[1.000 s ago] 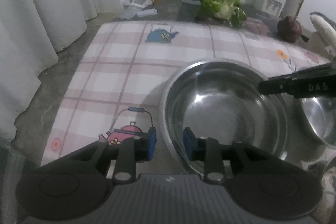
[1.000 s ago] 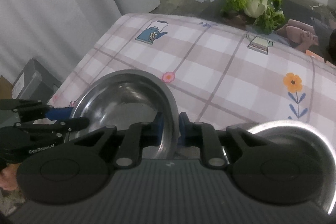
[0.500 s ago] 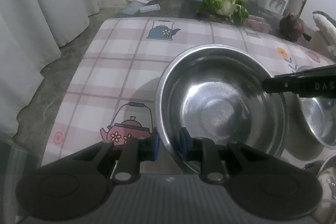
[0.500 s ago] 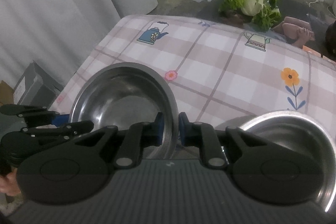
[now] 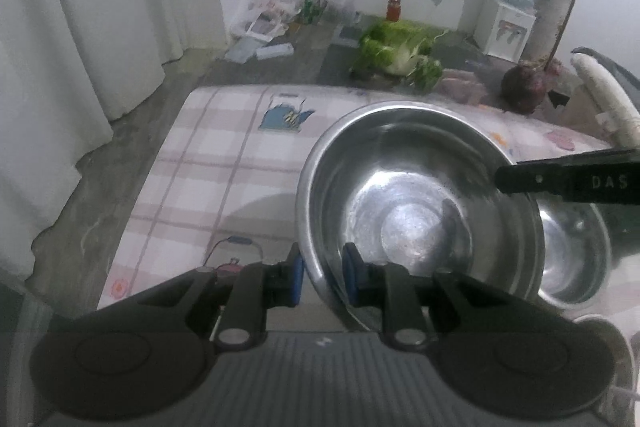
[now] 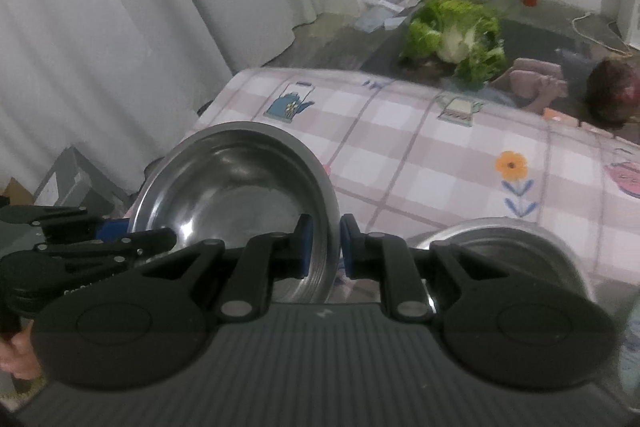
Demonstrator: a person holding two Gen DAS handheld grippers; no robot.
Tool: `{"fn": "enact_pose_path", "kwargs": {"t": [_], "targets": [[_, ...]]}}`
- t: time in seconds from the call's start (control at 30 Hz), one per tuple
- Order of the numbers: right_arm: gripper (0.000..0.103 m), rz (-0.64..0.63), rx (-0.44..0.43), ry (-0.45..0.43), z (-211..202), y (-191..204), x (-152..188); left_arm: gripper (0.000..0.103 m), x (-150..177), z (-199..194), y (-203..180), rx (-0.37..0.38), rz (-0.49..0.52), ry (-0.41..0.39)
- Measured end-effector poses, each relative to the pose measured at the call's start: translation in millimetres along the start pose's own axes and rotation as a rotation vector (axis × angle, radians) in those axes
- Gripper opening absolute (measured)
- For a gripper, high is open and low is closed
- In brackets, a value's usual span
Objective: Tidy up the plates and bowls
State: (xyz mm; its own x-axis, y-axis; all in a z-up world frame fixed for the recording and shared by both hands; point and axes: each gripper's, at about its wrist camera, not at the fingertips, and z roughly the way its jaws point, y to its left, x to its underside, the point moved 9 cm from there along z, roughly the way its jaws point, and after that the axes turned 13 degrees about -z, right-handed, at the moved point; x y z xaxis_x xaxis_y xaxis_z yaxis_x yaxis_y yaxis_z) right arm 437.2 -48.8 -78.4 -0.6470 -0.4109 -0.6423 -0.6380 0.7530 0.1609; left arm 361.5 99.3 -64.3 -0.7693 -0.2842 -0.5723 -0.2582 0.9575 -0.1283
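Observation:
A large steel bowl (image 5: 416,195) is held up off the checked tablecloth (image 5: 224,163) by both grippers. My left gripper (image 5: 322,279) is shut on its near rim. My right gripper (image 6: 322,247) is shut on the opposite rim of the same bowl (image 6: 232,195); its finger shows in the left wrist view (image 5: 568,179). A smaller steel bowl (image 5: 572,259) sits on the cloth to the right, partly hidden behind the large one; it also shows in the right wrist view (image 6: 500,251).
The tablecloth (image 6: 420,163) ends at the far and left edges above the floor. On the floor beyond lie a cabbage (image 5: 400,51), a dark round vegetable (image 5: 524,87), litter and a water dispenser (image 5: 508,19). White curtains (image 5: 80,19) hang at left.
Both grippers have lifted the large bowl off the cloth and carried it up and right, so it now overlaps the smaller bowl. The left gripper closed on the rim.

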Motion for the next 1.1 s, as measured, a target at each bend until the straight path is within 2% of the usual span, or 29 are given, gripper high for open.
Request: {"fn": "enact_pose_path", "kwargs": {"t": [0.27, 0.53, 0.77, 1.1], "targets": [[0.014, 0.048, 0.053, -0.034, -55.8, -41.5, 19.0, 0.022, -4.4, -8.9, -64.0, 0.066, 0.058, -0.022], [0.014, 0.166, 0.131, -0.019, -88.5, -106.0, 69.7, 0.023, 13.0, 18.0, -137.6, 0.102, 0.164, 0.016], [0.014, 0.221, 0.146, 0.018, -75.6, -133.5, 105.4, 0.023, 30.7, 44.4, -157.4, 0.093, 0.191, 0.071], [0.018, 0.203, 0.178, 0.021, -66.2, -142.1, 114.2, 0.024, 38.4, 59.0, -158.7, 0.075, 0.204, 0.089]]}}
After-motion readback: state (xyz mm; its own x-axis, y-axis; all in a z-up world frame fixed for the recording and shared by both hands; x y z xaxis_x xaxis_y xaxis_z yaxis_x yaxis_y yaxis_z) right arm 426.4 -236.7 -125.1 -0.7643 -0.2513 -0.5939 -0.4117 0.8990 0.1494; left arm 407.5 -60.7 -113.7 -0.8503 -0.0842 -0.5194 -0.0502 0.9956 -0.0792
